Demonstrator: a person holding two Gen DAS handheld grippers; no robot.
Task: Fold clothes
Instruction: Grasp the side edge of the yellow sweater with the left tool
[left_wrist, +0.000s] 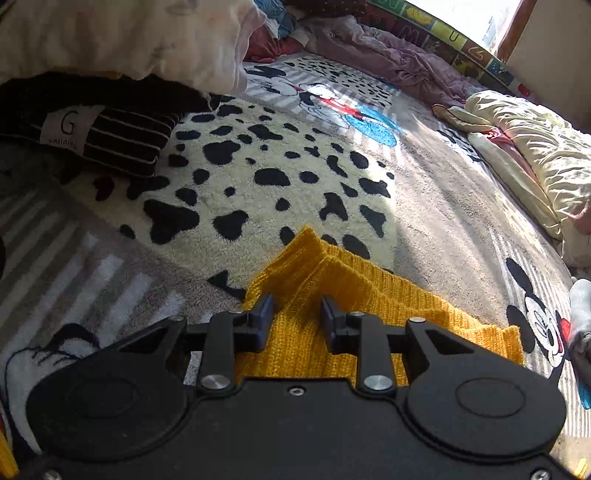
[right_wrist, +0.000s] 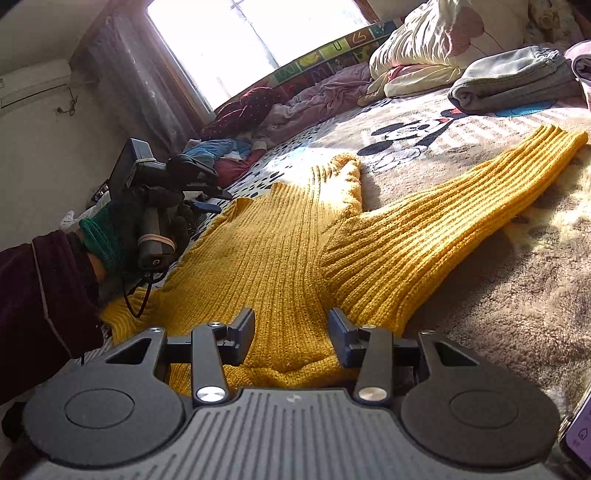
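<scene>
The left gripper (left_wrist: 297, 314) has its jaws apart, with a raised ridge of the yellow ribbed-knit sweater (right_wrist: 280, 243) between them; the pads do not seem to press it, so it looks freed rather than held. The right gripper (right_wrist: 291, 334) also stands apart, its jaws straddling the sweater's near hem without visibly pinching it.

The sweater lies spread on the cartoon-mouse fleece blanket (right_wrist: 517, 295), one sleeve (right_wrist: 480, 192) stretched away from the body to the right. Judging by this, the fold has barely begun: the next move probably calls for bringing that sleeve across the body, which needs a firm pinch on thick, stretchy knit.

Far beyond the sweater's left edge, a folded black striped garment (left_wrist: 122, 140) carries a white label (left_wrist: 68, 127) reading "G"; the smaller print is illegible
</scene>
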